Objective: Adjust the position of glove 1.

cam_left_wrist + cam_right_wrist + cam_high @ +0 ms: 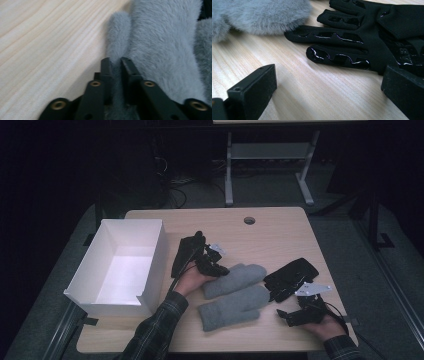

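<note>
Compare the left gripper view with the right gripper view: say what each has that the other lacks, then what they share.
Left gripper view alone: the left gripper, its fingers pinched on the edge of a grey mitten.

Right gripper view alone: the right gripper, its fingers wide apart over bare wood, and ahead of them a black glove lying flat with glossy grip patches.

Both: the wooden table and grey mitten fur, though whether it is the same mitten I cannot tell.

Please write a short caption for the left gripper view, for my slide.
Left gripper shut on the cuff edge of a grey mitten on the wooden table.
</note>
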### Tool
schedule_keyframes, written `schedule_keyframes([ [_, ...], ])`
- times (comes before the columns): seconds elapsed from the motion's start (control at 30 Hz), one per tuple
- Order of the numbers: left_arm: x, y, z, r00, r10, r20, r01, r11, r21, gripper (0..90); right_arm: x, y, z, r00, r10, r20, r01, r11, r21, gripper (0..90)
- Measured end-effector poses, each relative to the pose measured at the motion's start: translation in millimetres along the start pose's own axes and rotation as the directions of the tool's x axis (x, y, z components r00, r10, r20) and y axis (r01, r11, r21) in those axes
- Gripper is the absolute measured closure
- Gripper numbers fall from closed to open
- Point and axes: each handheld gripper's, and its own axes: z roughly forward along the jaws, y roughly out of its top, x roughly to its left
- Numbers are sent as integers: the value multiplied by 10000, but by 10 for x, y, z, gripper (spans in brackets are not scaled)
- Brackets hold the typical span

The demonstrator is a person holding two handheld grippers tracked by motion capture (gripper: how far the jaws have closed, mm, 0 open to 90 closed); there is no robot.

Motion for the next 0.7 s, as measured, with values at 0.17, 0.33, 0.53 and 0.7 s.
schedule_keyframes([
  [0.17, 18, 7, -85, 9988, -391, 287, 396, 9991, -163, 868, 2, 0, -1, 10000, 28, 4, -28, 10000, 16, 0],
  [0.33, -33, 38, -282, 9987, -349, 373, 368, 9980, -515, 871, -1, 0, 0, 10000, -7, -2, 7, 10000, -3, 0],
  [0.53, -129, 87, -519, 9997, 132, -196, -146, 9970, -761, 873, 0, 0, 0, 10000, -1, -3, 1, 10000, 1, 0],
  [0.7, -162, 120, -690, 9980, 307, -553, -369, 9927, -1147, 875, -1, 0, 0, 10000, -12, 1, 12, 10000, -3, 0],
])
